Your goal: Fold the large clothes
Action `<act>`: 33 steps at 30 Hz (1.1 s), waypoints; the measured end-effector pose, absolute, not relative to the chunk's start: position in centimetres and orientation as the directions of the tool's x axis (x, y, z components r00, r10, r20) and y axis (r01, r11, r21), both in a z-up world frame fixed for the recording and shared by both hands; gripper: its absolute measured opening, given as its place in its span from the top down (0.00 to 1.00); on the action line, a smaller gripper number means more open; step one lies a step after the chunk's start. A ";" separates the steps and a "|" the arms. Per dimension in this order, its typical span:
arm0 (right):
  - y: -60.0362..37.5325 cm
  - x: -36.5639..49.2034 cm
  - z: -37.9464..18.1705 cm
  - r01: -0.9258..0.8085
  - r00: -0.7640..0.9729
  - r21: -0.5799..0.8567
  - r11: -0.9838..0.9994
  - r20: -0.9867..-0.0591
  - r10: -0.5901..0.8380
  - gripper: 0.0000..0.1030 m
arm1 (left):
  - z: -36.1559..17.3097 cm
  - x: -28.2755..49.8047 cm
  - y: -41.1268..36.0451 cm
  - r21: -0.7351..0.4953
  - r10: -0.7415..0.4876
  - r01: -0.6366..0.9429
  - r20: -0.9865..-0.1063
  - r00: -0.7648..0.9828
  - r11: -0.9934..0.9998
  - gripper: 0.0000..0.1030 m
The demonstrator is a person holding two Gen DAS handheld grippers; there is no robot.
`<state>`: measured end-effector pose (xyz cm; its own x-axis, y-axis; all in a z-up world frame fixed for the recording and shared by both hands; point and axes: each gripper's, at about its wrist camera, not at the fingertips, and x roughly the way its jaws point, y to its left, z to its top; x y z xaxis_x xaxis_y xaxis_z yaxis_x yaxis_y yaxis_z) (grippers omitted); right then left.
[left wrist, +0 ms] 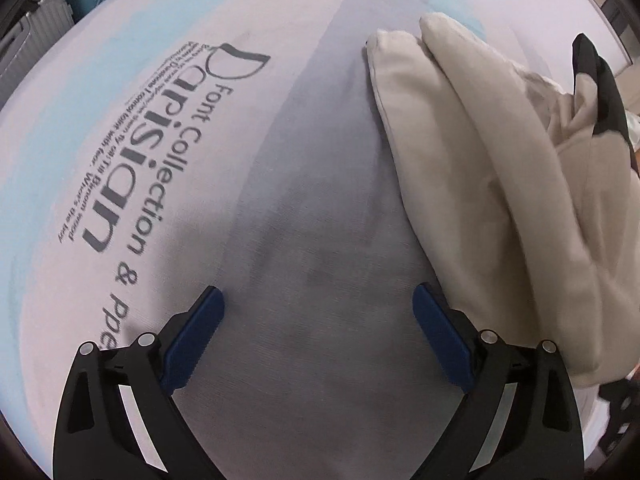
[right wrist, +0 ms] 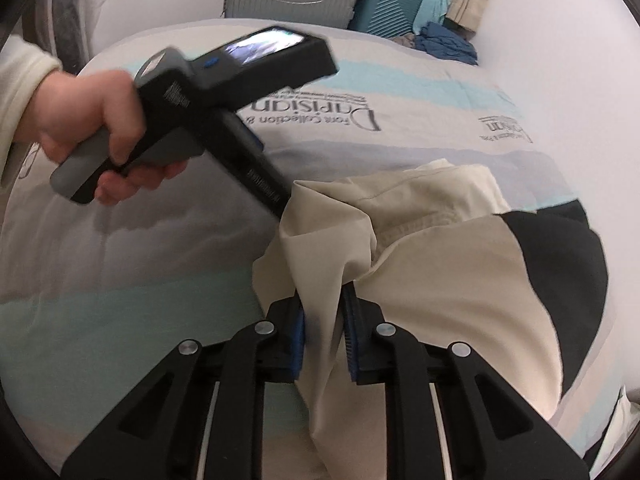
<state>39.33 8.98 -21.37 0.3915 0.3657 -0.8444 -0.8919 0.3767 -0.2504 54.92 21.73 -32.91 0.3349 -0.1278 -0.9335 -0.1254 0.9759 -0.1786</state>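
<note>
A beige garment with black panels (left wrist: 500, 184) lies bunched on the bed at the right of the left wrist view; two long folded parts point away. My left gripper (left wrist: 318, 312) is open and empty over the grey sheet, its right finger (left wrist: 436, 320) beside the garment's edge. In the right wrist view my right gripper (right wrist: 323, 320) is shut on a fold of the beige garment (right wrist: 440, 288). The left gripper's body (right wrist: 208, 112), held by a hand, reaches toward the garment's far edge, its fingers hidden behind the cloth.
The bed sheet (left wrist: 168, 184) has blue, white and grey bands with printed lettering. Beyond the bed stand a silver suitcase (right wrist: 288, 0) and a teal suitcase (right wrist: 388, 4), with blue clothes (right wrist: 448, 46) piled by the wall.
</note>
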 end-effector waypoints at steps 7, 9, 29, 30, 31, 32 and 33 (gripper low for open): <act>9.9 38.6 -23.5 -0.887 0.374 -0.216 0.409 -0.855 0.360 0.85 | -29.6 54.0 23.8 -0.197 -0.151 -0.084 -0.913 0.379 0.977 0.10; 10.1 38.2 -24.2 -0.888 0.371 -0.217 0.405 -0.858 0.355 0.85 | -28.8 55.4 23.6 -0.213 -0.178 -0.051 -0.905 0.386 0.976 0.10; 10.6 36.4 -24.5 -0.851 0.428 -0.250 0.462 -0.839 0.335 0.85 | -31.2 62.5 17.7 -0.246 -0.292 0.199 -0.922 0.254 0.949 0.13; 10.5 36.3 -24.4 -0.850 0.431 -0.252 0.463 -0.838 0.334 0.85 | -31.9 62.7 17.8 -0.243 -0.288 0.201 -0.928 0.237 0.949 0.12; 10.6 36.2 -24.4 -0.850 0.432 -0.256 0.460 -0.839 0.330 0.85 | -32.3 62.9 17.9 -0.246 -0.292 0.205 -0.927 0.235 0.947 0.11; 10.7 36.1 -24.2 -0.849 0.439 -0.266 0.457 -0.837 0.328 0.81 | -32.4 63.1 17.9 -0.241 -0.288 0.210 -0.929 0.233 0.948 0.11; 10.8 35.9 -24.1 -0.846 0.446 -0.274 0.457 -0.834 0.325 0.74 | -32.5 63.4 17.7 -0.237 -0.284 0.210 -0.931 0.230 0.949 0.10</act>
